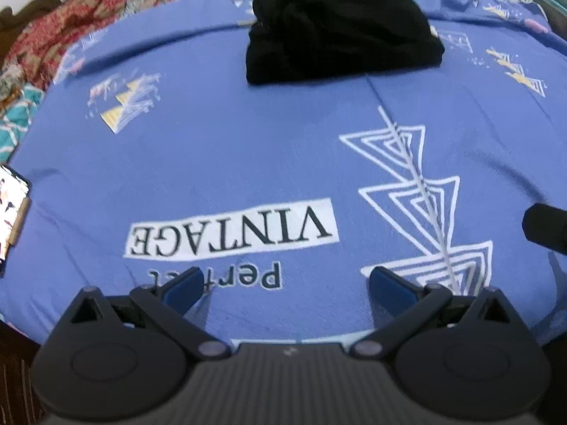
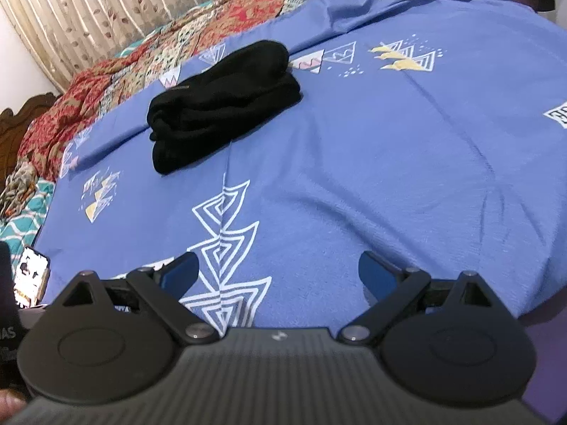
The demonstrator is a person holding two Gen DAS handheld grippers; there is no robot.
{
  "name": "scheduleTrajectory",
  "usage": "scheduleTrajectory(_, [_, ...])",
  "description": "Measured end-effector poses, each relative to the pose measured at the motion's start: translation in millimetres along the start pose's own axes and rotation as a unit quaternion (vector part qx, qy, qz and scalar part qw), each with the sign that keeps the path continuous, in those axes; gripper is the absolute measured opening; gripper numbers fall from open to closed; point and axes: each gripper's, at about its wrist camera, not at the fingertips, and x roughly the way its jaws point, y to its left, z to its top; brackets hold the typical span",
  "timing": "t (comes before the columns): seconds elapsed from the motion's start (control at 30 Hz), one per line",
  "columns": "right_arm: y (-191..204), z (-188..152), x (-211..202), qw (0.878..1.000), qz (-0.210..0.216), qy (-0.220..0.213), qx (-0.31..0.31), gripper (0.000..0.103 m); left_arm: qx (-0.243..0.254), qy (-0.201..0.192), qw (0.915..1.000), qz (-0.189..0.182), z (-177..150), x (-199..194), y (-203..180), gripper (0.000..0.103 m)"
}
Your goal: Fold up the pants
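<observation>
Looking done-ish: black pants (image 1: 342,33) sit folded in compact stack on bed (image 1: 219,163). Left tongs (image 1: 285,285), right tongs (image 2: 278,271) both wide, empty, well apart from it. Next I'd just tidy edges.

Matt black cloth pants (image 1: 340,35), cotton bedsheet (image 1: 248,156)

Phone (image 1: 10,209) sliced by the left-wrist frame's left edge — screen washed out, content unreadable. Dark object (image 1: 547,228) at the right edge, cut off, unidentifiable. Printed label (image 2: 557,114) chopped by the right-wrist frame's edge. Pants' (image 2: 223,104) inner folds lost in black.
</observation>
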Motion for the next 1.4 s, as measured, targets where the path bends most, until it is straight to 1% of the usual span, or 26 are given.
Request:
scheduleTrajectory(0.13, [-1.6, 0.5, 6.9, 1.000, 0.005, 0.022, -0.003, 0.098, -0.011, 0.025, 0.9996, -0.008, 1.3, 11.8, 1.7, 0.103])
scheduleTrajectory(0.23, [-3.2, 0.6, 12.9, 0.999, 0.003, 0.037, -0.002, 0.098, -0.011, 0.025, 0.9996, -0.007, 2.0, 14.2, 1.5, 0.103])
scheduleTrajectory(0.37, [-8.1, -1.1, 21.5, 0.998, 0.005, 0.062, 0.016, 0.098, -0.013, 0.029, 0.9994, -0.012, 3.1, 18.2, 2.9, 0.103])
scheduleTrajectory(0.5, [-8.5, -1.4, 24.3, 0.998, 0.002, 0.068, 0.014, 0.099, -0.020, 0.035, 0.9989, -0.022, 5.0, 21.0, 6.4, 0.103])
scheduleTrajectory(0.57, [-9.4, -1.7, 25.3, 0.997, 0.008, 0.069, 0.017, 0.103, -0.027, 0.037, 0.9985, -0.031, 5.1, 21.8, 9.8, 0.103])
scheduleTrajectory(0.6, [-10.2, -2.4, 25.4, 0.997, 0.013, 0.068, 0.020, 0.103, -0.032, 0.041, 0.9980, -0.037, 5.5, 23.5, 11.8, 0.103])
scheduleTrajectory(0.7, [-10.7, -3.3, 26.8, 0.998, 0.011, 0.065, 0.022, 0.103, -0.042, 0.047, 0.9969, -0.048, 6.9, 25.9, 16.2, 0.103])
scheduleTrajectory(0.83, [-11.1, -2.2, 28.3, 0.998, 0.008, 0.061, 0.027, 0.103, -0.040, 0.048, 0.9967, -0.053, 7.4, 25.2, 16.8, 0.103])
scheduleTrajectory(0.97, [-5.8, 5.6, 30.3, 0.996, -0.006, 0.080, 0.024, 0.103, -0.037, 0.054, 0.9959, -0.062, 10.8, 22.9, 20.4, 0.103])
scheduleTrajectory(1.07, [-3.8, 13.5, 28.9, 0.996, 0.003, 0.083, 0.035, 0.103, -0.034, 0.056, 0.9957, -0.065, 13.1, 19.8, 22.0, 0.103])
scheduleTrajectory(1.23, [14.8, 29.6, 16.7, 0.998, 0.018, 0.065, 0.006, 0.103, -0.031, 0.042, 0.9970, -0.057, 18.1, 8.4, 25.7, 0.103])
scheduleTrajectory(1.4, [31.9, 50.1, 6.9, 0.998, 0.038, 0.049, -0.023, 0.103, -0.037, 0.001, 0.9986, -0.038, 30.7, -12.8, 34.8, 0.103])
